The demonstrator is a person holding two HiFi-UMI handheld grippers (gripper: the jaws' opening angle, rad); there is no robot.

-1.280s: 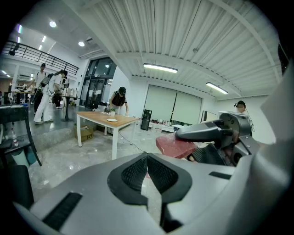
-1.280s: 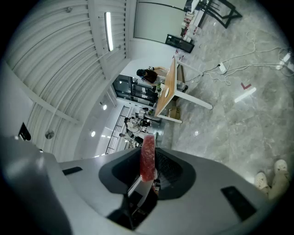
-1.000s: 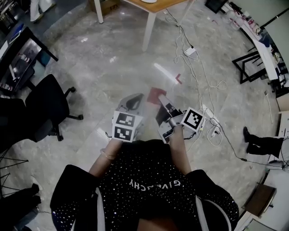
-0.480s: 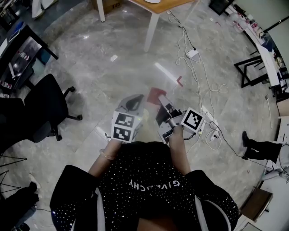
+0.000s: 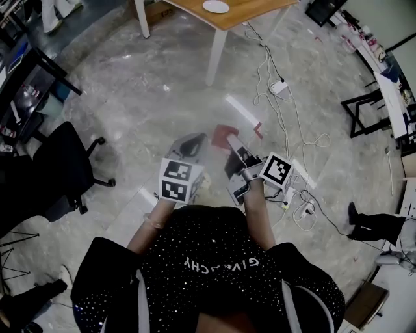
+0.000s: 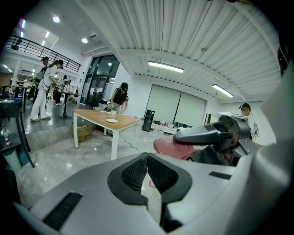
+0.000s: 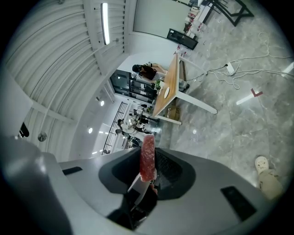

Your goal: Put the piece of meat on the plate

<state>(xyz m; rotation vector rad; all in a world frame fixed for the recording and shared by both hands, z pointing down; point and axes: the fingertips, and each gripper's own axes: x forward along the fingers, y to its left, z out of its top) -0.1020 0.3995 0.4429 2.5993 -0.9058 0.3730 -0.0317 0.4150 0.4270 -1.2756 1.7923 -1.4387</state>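
Observation:
A flat red piece of meat (image 5: 222, 136) sticks out ahead of my right gripper (image 5: 229, 142), which is shut on it. In the right gripper view the meat (image 7: 148, 155) stands on edge, clamped between the two pads. My left gripper (image 5: 192, 143) is level with it on the left, shut and empty; its pads (image 6: 138, 170) meet in a line. From the left gripper view the meat (image 6: 171, 147) shows to the right. The white plate (image 5: 216, 6) lies on a wooden table (image 5: 250, 9) far ahead, and appears again in the left gripper view (image 6: 112, 120).
Both grippers are carried over a grey stone floor. A black office chair (image 5: 62, 162) stands at the left. Cables and a power strip (image 5: 278, 86) trail on the right, near a red tape mark (image 5: 258, 128). A cardboard box (image 5: 156, 8) sits under the table. People stand behind the table (image 6: 120, 96).
The floor has slid down the head view, and the table top with the plate has come into sight at the top edge. Both grippers keep their pose; the meat stays clamped.

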